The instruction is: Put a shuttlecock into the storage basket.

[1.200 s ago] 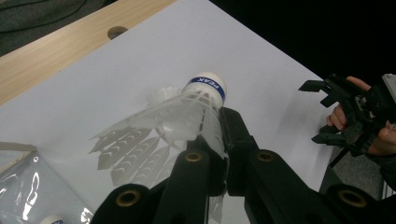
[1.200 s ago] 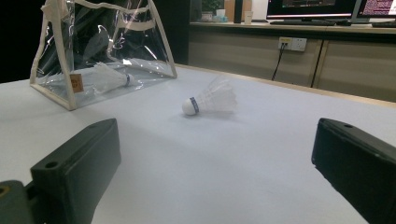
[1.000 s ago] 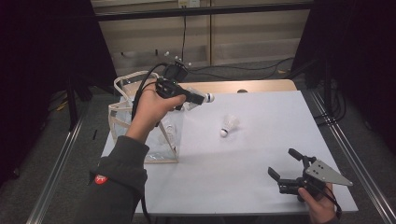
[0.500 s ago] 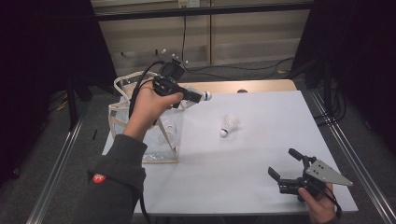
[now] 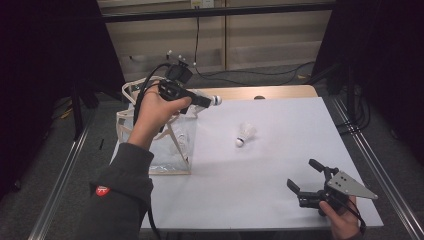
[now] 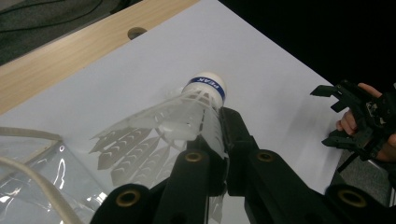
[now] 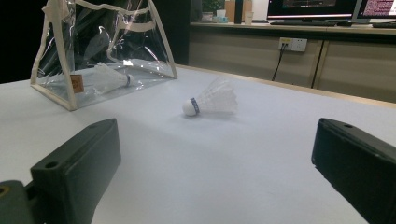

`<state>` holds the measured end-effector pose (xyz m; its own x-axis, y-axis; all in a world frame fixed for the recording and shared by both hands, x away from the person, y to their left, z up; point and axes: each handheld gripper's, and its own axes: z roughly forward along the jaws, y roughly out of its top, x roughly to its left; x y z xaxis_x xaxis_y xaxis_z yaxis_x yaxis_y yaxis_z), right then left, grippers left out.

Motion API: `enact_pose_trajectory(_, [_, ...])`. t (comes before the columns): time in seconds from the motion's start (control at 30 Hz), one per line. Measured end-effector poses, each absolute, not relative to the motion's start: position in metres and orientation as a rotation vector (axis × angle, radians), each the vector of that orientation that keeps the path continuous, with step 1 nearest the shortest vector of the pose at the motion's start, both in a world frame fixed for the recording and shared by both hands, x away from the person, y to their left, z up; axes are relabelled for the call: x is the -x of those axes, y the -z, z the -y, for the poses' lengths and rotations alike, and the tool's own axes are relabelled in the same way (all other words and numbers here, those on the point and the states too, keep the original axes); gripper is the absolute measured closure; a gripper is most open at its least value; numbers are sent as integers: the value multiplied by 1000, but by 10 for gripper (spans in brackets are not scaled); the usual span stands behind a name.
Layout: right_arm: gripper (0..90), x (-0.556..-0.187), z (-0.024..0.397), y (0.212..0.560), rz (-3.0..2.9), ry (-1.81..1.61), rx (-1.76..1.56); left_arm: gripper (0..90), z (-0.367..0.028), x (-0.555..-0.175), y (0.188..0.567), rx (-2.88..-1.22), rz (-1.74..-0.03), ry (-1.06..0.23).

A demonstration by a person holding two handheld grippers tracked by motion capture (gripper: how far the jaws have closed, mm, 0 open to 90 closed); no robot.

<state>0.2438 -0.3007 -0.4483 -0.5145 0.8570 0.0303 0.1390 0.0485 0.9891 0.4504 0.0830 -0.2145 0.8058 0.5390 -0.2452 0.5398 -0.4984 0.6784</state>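
At the left edge of the white table point(image 5: 260, 170) stands a clear plastic bag point(image 5: 165, 145) with cream webbing trim; the person's forearm covers part of it, and a shuttlecock inside point(image 7: 109, 77) looks hazy through the glossy wall, beside a small tan tag whose print is too small to read. Above the bag's right side, the left gripper point(image 5: 207, 101) is clamped on a shuttlecock point(image 6: 187, 116), its black jaws pinching the white, slotted plastic skirt; the rounded cork points away, ringed by a blue band reading "PEAK". A second shuttlecock point(image 5: 245, 134) lies on its side mid-table, well apart from both tools, with a blue band I can't read. At the near right corner, the right gripper point(image 5: 306, 176) rests low with jaws spread wide and empty.
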Motion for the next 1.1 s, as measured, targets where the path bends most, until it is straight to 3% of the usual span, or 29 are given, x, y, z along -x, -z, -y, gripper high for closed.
enact_pose_trajectory(1.1, [11,-244,300,448,-1724,-1517,-1002,892,-99,-454,205,-2184,-833,-29])
